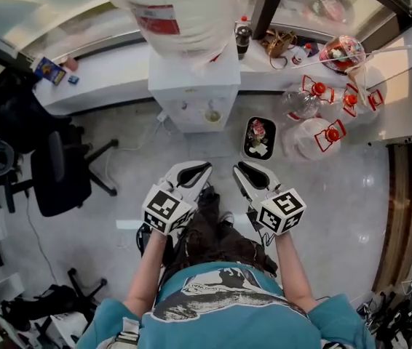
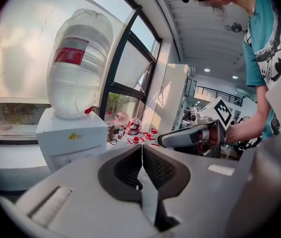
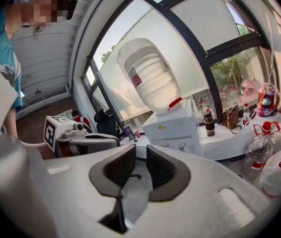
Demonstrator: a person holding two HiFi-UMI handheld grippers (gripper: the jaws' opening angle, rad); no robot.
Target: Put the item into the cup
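As a person in a teal shirt point(image 1: 220, 304) stands over a grey floor point(image 1: 133, 147), both grippers hang at waist height, pointing forward. At far left a black office chair point(image 1: 60, 173) stands beside the white table point(image 1: 111, 75) that runs under the window. The left gripper point(image 1: 195, 171) has its fingers point(image 2: 130, 167) pressed together, with only a hairline seam between the dark pads and nothing held. Ahead of it stands a white water dispenser point(image 1: 191, 86), topped by a large clear bottle point(image 1: 184, 9) with a red label; in its niche sits what looks like a small cup point(image 1: 212, 115), well apart from both grippers. The right gripper point(image 1: 248, 169), just beside the left one, has its fingers point(image 3: 161, 170) apart, and only bare floor shows in the gap. Beyond it a black bin point(image 1: 247, 140) on the floor holds small mixed things, too small to tell which is the item. At right, clear jugs point(image 1: 315, 133) with red caps stand clustered by the table.
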